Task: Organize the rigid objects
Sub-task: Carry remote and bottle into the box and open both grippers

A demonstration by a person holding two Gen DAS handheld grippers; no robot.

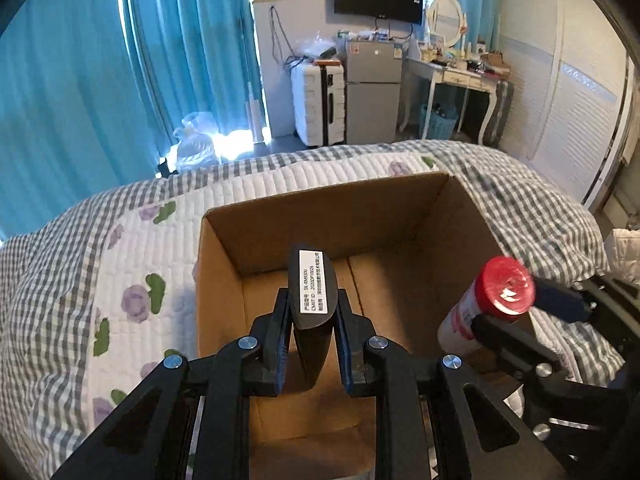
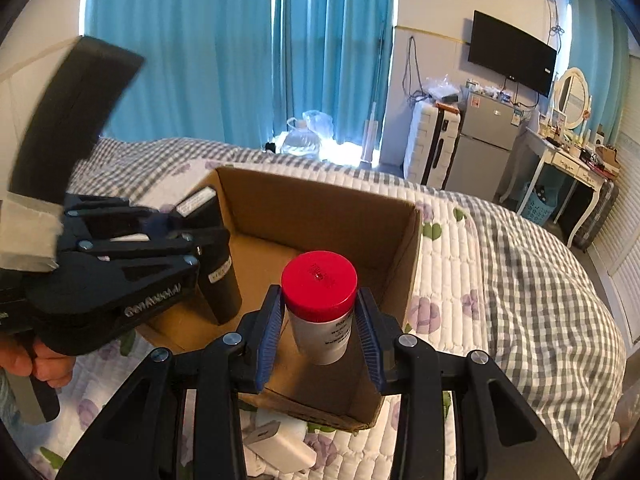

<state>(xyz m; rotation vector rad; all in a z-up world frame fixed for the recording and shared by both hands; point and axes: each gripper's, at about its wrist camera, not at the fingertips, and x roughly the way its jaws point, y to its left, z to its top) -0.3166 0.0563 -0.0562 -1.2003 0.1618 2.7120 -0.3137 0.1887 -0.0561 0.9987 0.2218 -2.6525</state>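
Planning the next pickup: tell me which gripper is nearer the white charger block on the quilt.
Right. The right gripper hangs just above the white charger block; the left gripper sits farther, over the cardboard box.

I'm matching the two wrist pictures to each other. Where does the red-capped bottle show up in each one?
Left wrist view: red-capped bottle at the right edge, held in the right gripper, over the cardboard box's right side.
Right wrist view: bottle centre, upright between the blue-padded fingers, above the box.
Shared landmark: the open cardboard box on the bed.
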